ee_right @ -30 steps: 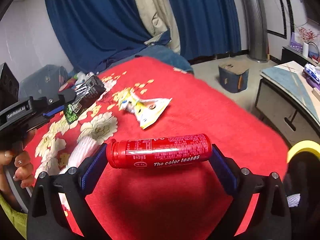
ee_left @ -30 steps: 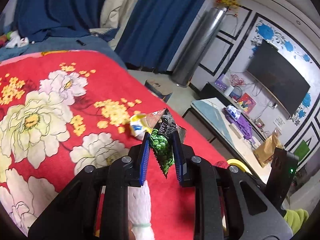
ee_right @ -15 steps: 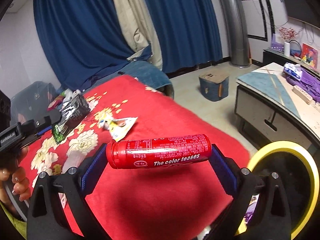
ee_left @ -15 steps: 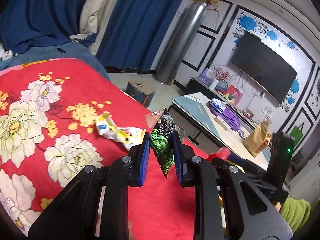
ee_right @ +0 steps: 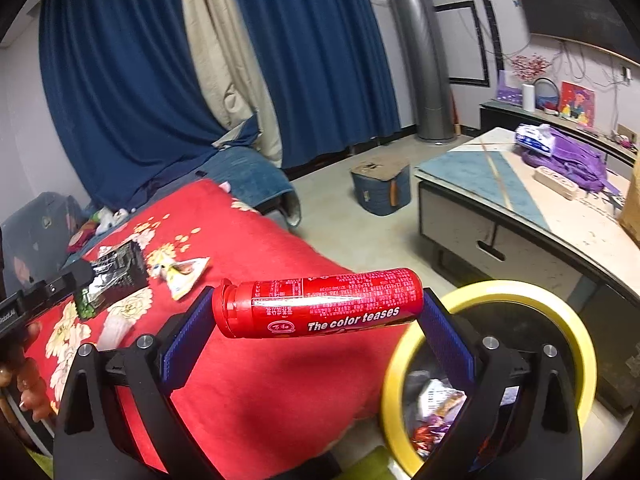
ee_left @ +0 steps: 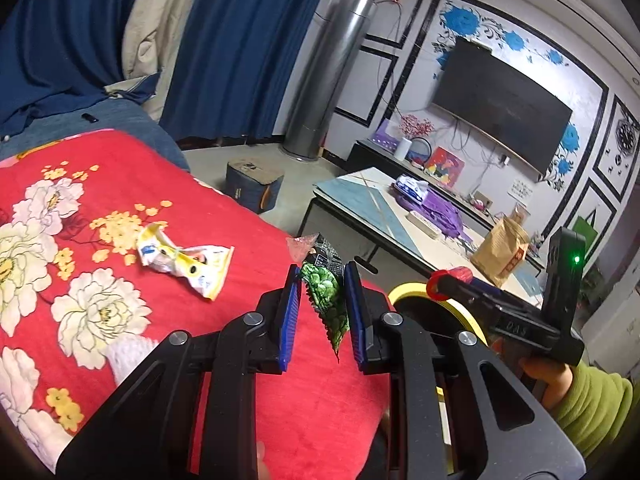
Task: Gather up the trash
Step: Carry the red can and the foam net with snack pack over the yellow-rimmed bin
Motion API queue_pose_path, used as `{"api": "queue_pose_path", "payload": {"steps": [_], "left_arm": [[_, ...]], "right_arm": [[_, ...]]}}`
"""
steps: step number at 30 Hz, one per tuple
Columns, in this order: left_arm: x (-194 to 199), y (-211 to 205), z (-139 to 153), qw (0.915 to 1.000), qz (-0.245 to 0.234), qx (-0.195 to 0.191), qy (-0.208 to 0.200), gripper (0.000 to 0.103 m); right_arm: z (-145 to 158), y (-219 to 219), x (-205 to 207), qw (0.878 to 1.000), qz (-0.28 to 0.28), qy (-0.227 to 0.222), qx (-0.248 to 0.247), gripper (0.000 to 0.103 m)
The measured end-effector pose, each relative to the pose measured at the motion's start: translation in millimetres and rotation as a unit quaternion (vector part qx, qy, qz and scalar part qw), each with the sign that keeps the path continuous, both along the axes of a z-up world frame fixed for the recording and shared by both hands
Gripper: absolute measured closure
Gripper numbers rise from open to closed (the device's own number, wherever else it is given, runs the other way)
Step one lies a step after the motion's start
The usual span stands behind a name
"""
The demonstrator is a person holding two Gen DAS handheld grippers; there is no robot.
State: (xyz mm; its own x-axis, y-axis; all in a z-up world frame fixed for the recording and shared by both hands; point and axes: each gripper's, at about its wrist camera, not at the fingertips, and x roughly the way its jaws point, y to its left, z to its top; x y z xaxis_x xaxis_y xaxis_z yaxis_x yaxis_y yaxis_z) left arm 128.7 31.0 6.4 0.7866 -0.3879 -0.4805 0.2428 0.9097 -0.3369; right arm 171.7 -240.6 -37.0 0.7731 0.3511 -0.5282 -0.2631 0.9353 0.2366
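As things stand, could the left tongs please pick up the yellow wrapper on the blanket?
Probably not yet: the left tongs are shut on a green packet. Nothing lies between them and the yellow wrapper on the blanket.

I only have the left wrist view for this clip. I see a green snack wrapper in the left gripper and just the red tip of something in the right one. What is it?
Observer: A red tube printed "The color teases", clamped end to end, lying sideways in the right gripper.
Reviewer: Is the yellow-rimmed bin empty?
Observer: No. The right wrist view looks into the bin; crumpled wrappers already lie inside.
Reviewer: Anything left on the blanket besides the yellow wrapper?
Observer: Not that the right view adds: only that yellow wrapper on the red floral blanket, beside the left gripper's green snack wrapper.
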Motion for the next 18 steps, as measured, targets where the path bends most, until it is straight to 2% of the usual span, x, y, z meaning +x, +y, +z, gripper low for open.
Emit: {"api": "queue_pose_path", "payload": {"steps": [18], "left_arm": [[-6,-72,-9,0.9962,-0.075,0.044,-0.001,0.087]], "right_arm": [[-20,-75,-13,0.997,-0.076,0.018,0.005,0.008]]}}
